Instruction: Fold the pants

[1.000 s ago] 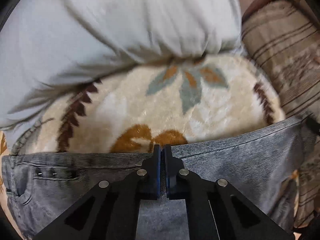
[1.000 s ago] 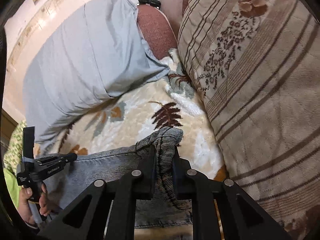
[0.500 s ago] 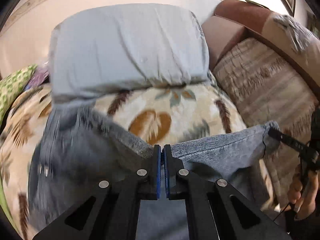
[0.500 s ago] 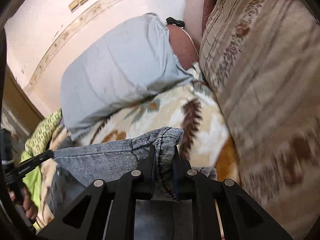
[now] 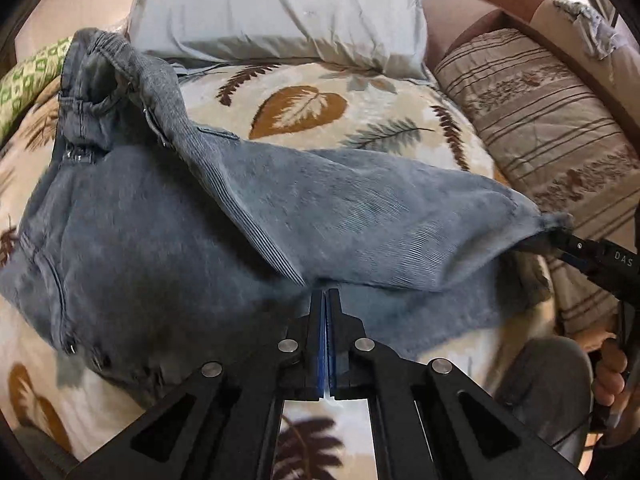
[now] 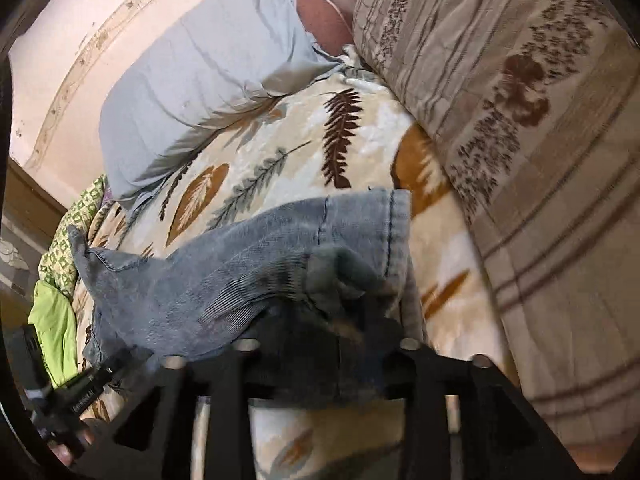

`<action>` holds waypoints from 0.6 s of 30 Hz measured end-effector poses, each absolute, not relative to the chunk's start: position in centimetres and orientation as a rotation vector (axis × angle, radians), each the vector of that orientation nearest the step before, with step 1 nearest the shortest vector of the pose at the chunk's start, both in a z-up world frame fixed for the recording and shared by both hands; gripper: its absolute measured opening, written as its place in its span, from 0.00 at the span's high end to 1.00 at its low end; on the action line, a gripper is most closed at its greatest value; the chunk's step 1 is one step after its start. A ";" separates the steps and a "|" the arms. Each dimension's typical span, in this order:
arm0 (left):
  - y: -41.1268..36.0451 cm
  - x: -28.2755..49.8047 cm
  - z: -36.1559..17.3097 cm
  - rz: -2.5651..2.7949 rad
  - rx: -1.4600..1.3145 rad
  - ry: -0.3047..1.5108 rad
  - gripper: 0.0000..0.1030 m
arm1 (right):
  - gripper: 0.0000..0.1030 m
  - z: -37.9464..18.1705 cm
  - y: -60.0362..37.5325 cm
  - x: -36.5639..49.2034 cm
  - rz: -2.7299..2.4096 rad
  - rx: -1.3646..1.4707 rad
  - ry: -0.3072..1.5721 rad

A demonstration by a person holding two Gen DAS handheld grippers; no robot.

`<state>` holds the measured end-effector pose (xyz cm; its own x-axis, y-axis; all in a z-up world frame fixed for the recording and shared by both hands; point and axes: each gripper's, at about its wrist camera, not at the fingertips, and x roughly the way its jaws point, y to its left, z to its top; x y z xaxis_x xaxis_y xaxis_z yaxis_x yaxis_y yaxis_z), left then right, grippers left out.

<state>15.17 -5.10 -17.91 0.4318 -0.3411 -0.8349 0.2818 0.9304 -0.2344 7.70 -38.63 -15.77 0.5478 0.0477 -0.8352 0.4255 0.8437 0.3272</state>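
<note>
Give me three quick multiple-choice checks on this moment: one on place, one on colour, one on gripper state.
1. Where is the pillow?
A. beyond the pants
B. under the pants
C. on the floor

2. What colour are the pants?
A. black
B. grey-blue
C. red

3. How is the left gripper?
A. wide open
B. out of view
C. shut on the pants' edge

Answers:
1. A: it lies at the blanket's far end.
2. B: faded grey-blue denim shows in both views.
3. C: its fingers meet with fabric at their tips.
</note>
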 end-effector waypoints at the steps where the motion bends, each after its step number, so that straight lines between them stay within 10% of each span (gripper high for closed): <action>1: -4.8 14.4 -17.7 -0.389 -0.068 1.041 1.00 | 0.38 -15.6 -38.6 7.2 -0.232 0.544 0.969; 5: -2.7 14.4 -17.6 -0.403 -0.158 1.072 0.91 | 0.32 -14.8 -39.0 5.5 -0.218 0.627 0.931; 9: 0.1 16.2 -16.0 -0.396 -0.303 1.066 0.43 | 0.32 -15.4 -39.3 6.0 -0.262 0.662 0.970; 18: 1.9 24.4 -15.9 -0.361 -0.433 1.158 0.39 | 0.33 -15.1 -38.8 4.3 -0.324 0.844 0.993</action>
<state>24.41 1.86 -15.93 0.3608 -0.4874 -0.7952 0.0512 0.8617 -0.5049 4.28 -38.81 -15.09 0.5317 0.1246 -0.8377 0.5946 0.6494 0.4740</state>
